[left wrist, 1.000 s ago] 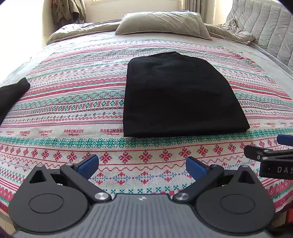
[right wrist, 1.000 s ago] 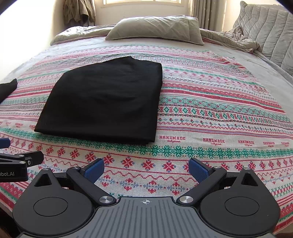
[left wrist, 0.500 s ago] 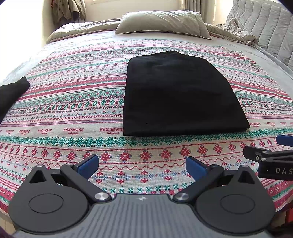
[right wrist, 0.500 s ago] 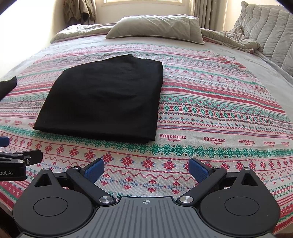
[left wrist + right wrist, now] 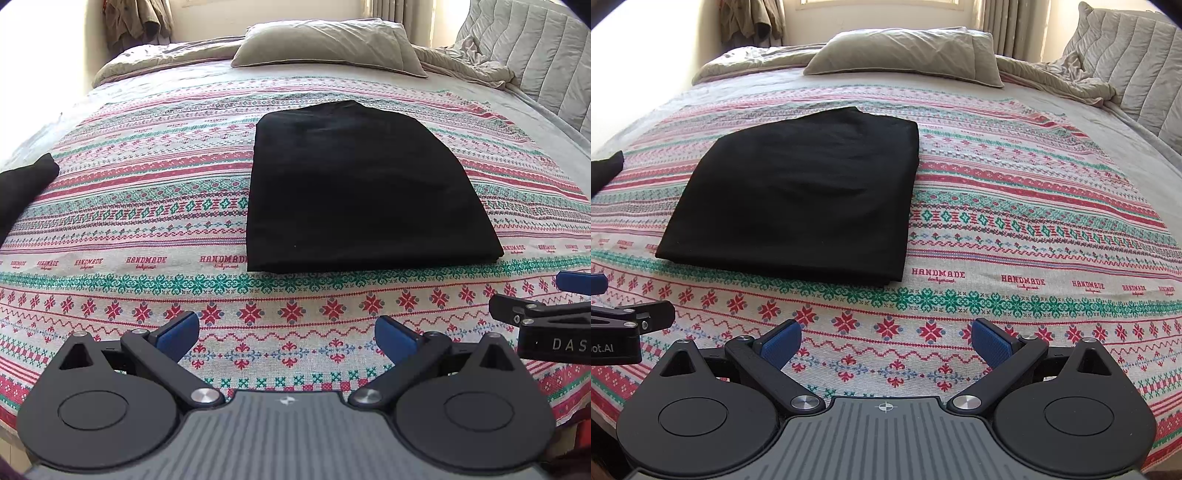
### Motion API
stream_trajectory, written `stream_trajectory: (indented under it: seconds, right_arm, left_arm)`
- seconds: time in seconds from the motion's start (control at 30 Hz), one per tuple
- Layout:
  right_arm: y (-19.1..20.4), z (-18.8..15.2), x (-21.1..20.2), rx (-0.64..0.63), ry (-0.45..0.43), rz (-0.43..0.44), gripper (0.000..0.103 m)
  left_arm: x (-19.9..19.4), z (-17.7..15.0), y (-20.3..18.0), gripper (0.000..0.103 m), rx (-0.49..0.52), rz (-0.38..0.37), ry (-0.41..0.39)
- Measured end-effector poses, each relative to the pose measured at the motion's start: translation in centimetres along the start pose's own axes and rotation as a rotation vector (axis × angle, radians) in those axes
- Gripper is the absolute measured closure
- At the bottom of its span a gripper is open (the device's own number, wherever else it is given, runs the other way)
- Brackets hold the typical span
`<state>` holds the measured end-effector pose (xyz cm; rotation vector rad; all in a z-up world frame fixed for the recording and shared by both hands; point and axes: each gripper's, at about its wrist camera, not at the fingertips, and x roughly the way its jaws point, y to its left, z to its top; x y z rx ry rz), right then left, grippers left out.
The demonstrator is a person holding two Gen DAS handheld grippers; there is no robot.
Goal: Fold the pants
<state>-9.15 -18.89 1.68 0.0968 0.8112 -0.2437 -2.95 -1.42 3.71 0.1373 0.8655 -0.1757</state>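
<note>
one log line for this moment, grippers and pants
pants: folded, flat on bedspread | left gripper: open, empty | right gripper: open, empty

A bedroom in someone's home, lit by daylight. A wide bed (image 5: 1052,122) fills the room, spread with a red, green and white woven patterned blanket (image 5: 1015,221). At its head lie a grey-beige pillow (image 5: 905,51) and a rumpled beige duvet (image 5: 1052,74); a quilted grey headboard (image 5: 1134,66) stands alongside, with curtains (image 5: 1008,26) by the window.

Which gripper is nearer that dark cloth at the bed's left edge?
Left. The left gripper sits beside the right gripper, on the side toward the dark cloth.
</note>
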Motion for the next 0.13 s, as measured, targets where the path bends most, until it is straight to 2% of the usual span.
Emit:
stream_trajectory:
  seconds: [0.13]
  right_arm:
    - [0.1, 0.0, 0.03, -0.004, 0.001, 0.0, 0.003]
  left_arm:
    - [0.11, 0.05, 0.16, 0.0, 0.0, -0.003, 0.005]
